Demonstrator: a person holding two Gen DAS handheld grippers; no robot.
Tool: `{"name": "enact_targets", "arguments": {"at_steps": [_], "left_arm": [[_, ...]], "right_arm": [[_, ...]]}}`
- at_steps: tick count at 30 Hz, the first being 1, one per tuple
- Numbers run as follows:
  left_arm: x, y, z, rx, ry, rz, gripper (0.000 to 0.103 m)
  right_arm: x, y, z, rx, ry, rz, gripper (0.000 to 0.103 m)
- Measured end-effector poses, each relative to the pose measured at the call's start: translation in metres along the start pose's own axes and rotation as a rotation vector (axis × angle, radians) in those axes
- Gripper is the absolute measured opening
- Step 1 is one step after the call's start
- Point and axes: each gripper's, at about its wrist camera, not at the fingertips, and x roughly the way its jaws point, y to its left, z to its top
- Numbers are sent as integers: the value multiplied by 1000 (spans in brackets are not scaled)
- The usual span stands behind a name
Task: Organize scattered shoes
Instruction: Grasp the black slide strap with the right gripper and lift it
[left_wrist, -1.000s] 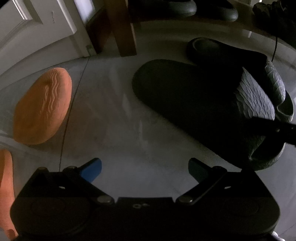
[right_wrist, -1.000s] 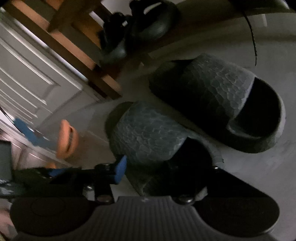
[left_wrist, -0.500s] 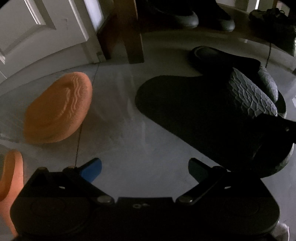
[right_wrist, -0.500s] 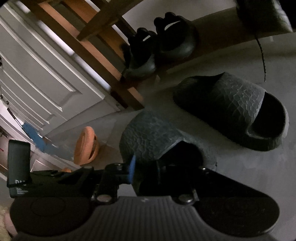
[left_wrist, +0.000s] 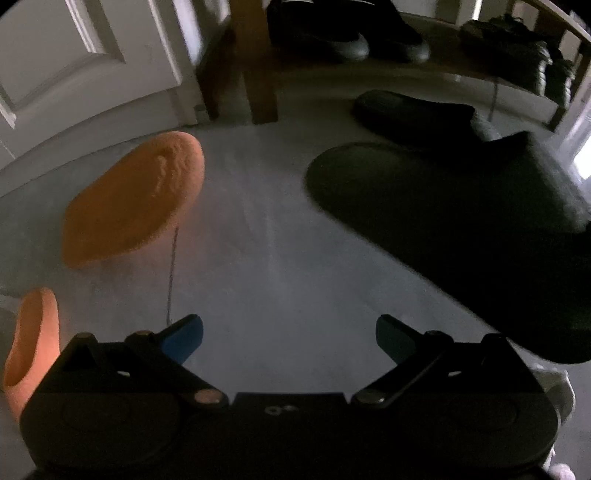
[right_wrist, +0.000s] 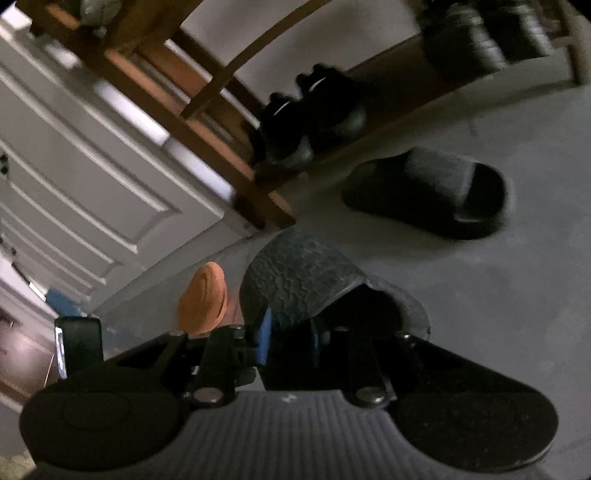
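Black slide (right_wrist: 306, 280) between right jaws

Entryway: floor, door, wooden rack

Pale grey floor (left_wrist: 280, 229), smooth. White panelled door (right_wrist: 85, 177) at left. Brown wooden shoe rack (right_wrist: 207, 122) stands beside the door, its leg (left_wrist: 260, 74) resting on the floor.

This is the entryway of a home. A white panelled door (right_wrist: 85, 192) stands beside a wooden shoe rack (right_wrist: 207, 122), with dark shoes (right_wrist: 306, 122) lined up on its low shelf. Slides lie loose on the pale grey floor (left_wrist: 266, 240): a black slide (right_wrist: 428, 192) near the rack, an orange slide (left_wrist: 133, 203) turned sole-up nearer the door.
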Motion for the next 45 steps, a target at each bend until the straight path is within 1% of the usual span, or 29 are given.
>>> {"name": "enact_targets", "arguments": {"at_steps": [3, 4, 7, 9, 11, 13, 16, 19, 21, 24, 26, 27, 29, 34, 36, 37, 39, 40, 41, 42, 43, 45], "left_arm": [[-2, -15, -2, 34, 1, -19, 101], [-2, -20, -2, 45, 2, -25, 101], [-3, -38, -1, 72, -1, -37, 101], [-8, -57, -1, 90, -10, -39, 101], [-15, -74, -3, 89, -13, -50, 101], [-25, -95, -10, 90, -14, -56, 101], [-37, -128, -18, 162, -39, -39, 101], [-41, -157, -24, 205, -9, -48, 101], [-45, -168, -30, 212, -2, -65, 101], [-53, -175, -52, 178, -12, -62, 101], [-55, -181, -64, 173, 18, -60, 101], [-55, -185, -69, 172, 34, -59, 101], [-57, -197, -85, 204, 55, -65, 101], [-60, -217, -100, 283, 24, -65, 101], [-58, -221, -102, 288, 26, -59, 101], [-54, -221, -103, 284, 39, -57, 101], [-47, -222, -106, 277, 70, -53, 101], [-45, -223, -107, 282, 79, -52, 101], [-44, -223, -108, 289, 87, -52, 101], [-42, -224, -110, 296, 96, -53, 101], [-41, -224, -110, 303, 100, -54, 101], [-43, -224, -112, 318, 101, -58, 101]], "right_arm": [[-39, -14, -8, 52, -57, -48, 24], [-44, -16, -9, 54, -63, -58, 24], [-79, -30, -21, 68, -108, -137, 23], [-103, -44, -34, 97, -143, -194, 22], [-119, -57, -43, 127, -174, -228, 22], [-126, -64, -49, 154, -198, -249, 22], [-145, -76, -64, 198, -244, -292, 22], [-151, -82, -70, 202, -253, -312, 22], [-155, -87, -78, 206, -283, -328, 21], [-158, -93, -87, 175, -272, -315, 20], [-161, -96, -96, 147, -269, -313, 20], [-162, -98, -101, 152, -269, -311, 20], [-164, -101, -106, 164, -266, -305, 20], [-164, -116, -126, 183, -245, -299, 20], [-163, -122, -135, 197, -253, -309, 21], [-163, -125, -139, 207, -254, -313, 23], [-160, -132, -143, 249, -228, -313, 25], [-160, -136, -145, 289, -199, -309, 33], [-160, -138, -146, 325, -171, -301, 54], [-162, -139, -147, 349, -148, -291, 65], [-164, -138, -147, 352, -142, -293, 74], [-174, -131, -152, 326, -134, -310, 73]]}}
